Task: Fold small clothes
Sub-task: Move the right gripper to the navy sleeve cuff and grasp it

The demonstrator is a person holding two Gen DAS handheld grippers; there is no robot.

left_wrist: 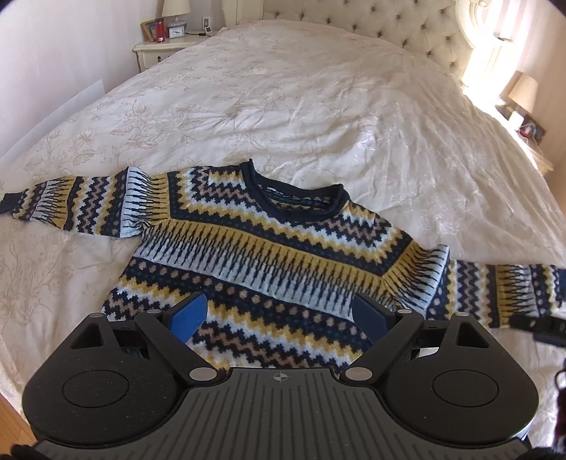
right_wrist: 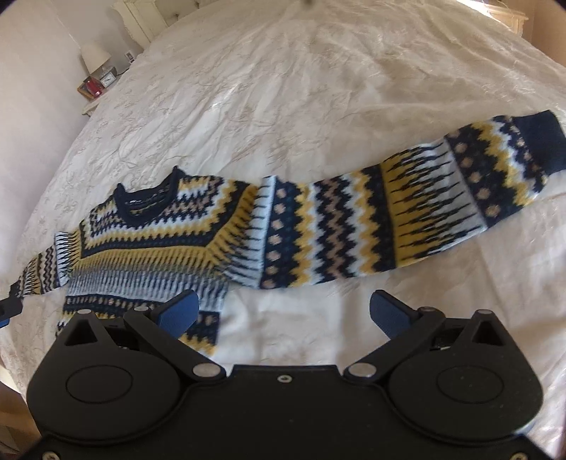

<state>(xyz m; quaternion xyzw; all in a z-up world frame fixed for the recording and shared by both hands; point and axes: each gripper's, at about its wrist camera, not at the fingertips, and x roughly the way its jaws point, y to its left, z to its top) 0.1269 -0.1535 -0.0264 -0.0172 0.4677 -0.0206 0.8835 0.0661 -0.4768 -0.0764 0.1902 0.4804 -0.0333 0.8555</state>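
Knit sweater (left_wrist: 269, 247) flat on bedspread (left_wrist: 318, 106); hem hidden behind left gripper (left_wrist: 279, 315).

Bright daylight, window glare, fisheye-warped blurry edges.

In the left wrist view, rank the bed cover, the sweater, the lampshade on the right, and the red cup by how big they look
1. Bed cover
2. Sweater
3. Lampshade
4. Red cup
The lampshade and the cup sit far back, so their true sizes stay unsure.
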